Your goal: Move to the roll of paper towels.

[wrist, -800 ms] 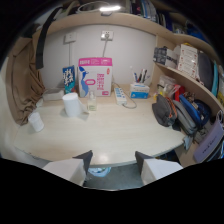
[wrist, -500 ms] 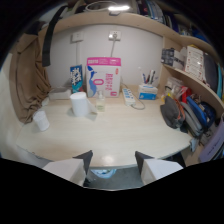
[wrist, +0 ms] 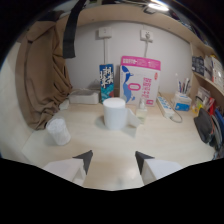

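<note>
The roll of paper towels is a white upright cylinder standing on the pale wooden desk, straight ahead of my fingers and beyond them. My gripper is open, its two dark fingertips apart with nothing between them, only bare desk. A gap of desk lies between the fingertips and the roll.
A clear plastic cup stands ahead to the left. Behind the roll are a blue carton, a pink and white package and a flat box. A brown garment hangs left; a power strip and cluttered shelves lie right.
The view has swung right-to-left and moved forward: the roll now sits centred ahead of the fingers and looks larger. The fingers stay open as before.
</note>
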Tool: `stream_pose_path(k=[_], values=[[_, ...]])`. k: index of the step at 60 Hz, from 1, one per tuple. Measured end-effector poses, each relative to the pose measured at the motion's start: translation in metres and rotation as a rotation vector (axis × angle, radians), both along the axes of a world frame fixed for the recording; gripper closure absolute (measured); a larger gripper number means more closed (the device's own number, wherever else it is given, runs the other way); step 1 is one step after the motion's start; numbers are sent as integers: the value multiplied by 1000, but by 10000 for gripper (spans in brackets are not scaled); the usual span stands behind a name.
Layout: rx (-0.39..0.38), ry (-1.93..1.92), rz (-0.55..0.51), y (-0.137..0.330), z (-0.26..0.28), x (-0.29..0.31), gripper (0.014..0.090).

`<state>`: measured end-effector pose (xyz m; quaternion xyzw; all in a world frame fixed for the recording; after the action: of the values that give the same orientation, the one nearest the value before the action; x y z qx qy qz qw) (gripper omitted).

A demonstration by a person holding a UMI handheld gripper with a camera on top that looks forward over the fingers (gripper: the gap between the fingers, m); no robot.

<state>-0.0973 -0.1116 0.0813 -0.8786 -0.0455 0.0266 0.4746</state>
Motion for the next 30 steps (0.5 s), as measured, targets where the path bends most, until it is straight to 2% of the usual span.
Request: stream_pose_path(k=[18, 30], values=[[58, -43, -55, 114, -9, -10, 177], [50, -54, -83, 150, -18, -7, 176]])
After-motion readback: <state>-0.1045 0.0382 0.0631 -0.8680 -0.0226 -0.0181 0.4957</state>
